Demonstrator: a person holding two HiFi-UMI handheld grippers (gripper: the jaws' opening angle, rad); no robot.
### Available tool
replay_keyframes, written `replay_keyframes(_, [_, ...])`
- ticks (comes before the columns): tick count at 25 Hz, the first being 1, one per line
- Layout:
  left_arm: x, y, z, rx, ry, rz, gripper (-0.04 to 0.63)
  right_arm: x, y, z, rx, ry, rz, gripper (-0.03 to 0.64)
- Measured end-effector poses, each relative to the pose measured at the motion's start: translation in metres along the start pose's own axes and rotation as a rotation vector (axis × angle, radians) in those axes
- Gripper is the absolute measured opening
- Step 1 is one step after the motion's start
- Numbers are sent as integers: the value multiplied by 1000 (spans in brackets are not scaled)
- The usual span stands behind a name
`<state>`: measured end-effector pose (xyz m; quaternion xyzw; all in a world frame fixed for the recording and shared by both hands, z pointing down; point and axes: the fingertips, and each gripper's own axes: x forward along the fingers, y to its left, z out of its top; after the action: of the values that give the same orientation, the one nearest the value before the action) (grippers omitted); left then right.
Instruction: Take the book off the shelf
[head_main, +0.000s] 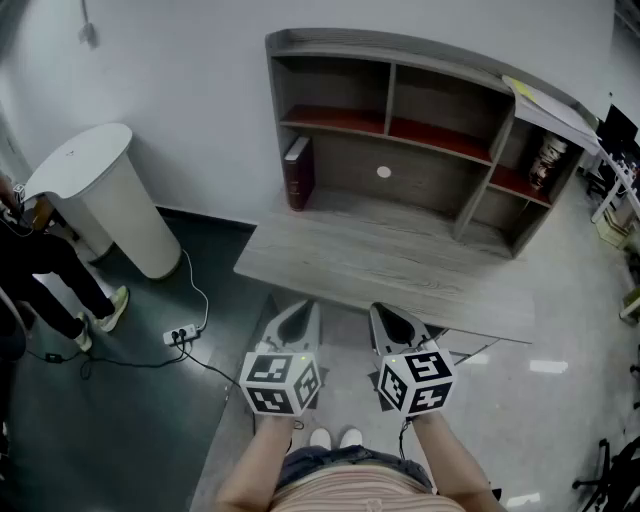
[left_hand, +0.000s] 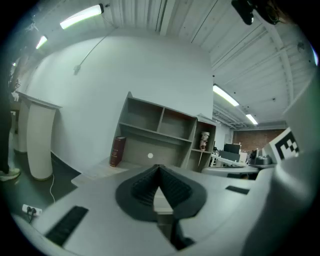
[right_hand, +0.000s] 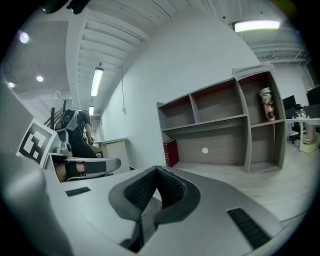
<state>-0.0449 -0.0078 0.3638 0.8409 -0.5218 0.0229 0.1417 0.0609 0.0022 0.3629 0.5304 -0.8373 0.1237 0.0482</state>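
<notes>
A dark red book (head_main: 298, 172) stands upright at the left end of the grey shelf unit (head_main: 392, 90), on the desk surface under the lowest shelf. The same book (left_hand: 118, 151) shows in the left gripper view, and the book (right_hand: 171, 152) shows in the right gripper view too. My left gripper (head_main: 297, 318) and right gripper (head_main: 392, 320) hover side by side at the desk's near edge, well short of the book. Both are shut, tips touching, with nothing between them. The left gripper (left_hand: 159, 167) and right gripper (right_hand: 157, 170) point toward the shelf.
The grey wooden desk (head_main: 400, 270) carries the shelf unit. A figurine (head_main: 549, 160) stands in the right compartment and papers (head_main: 545, 105) lie on top. A white bin (head_main: 100, 195) stands at left beside a person (head_main: 40, 260). A power strip (head_main: 181, 333) and cable lie on the floor.
</notes>
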Motion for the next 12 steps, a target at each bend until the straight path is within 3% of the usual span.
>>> replay_keyframes(12, [9, -7, -9, 11, 16, 17, 11, -7, -11, -2, -12, -18, -11, 8])
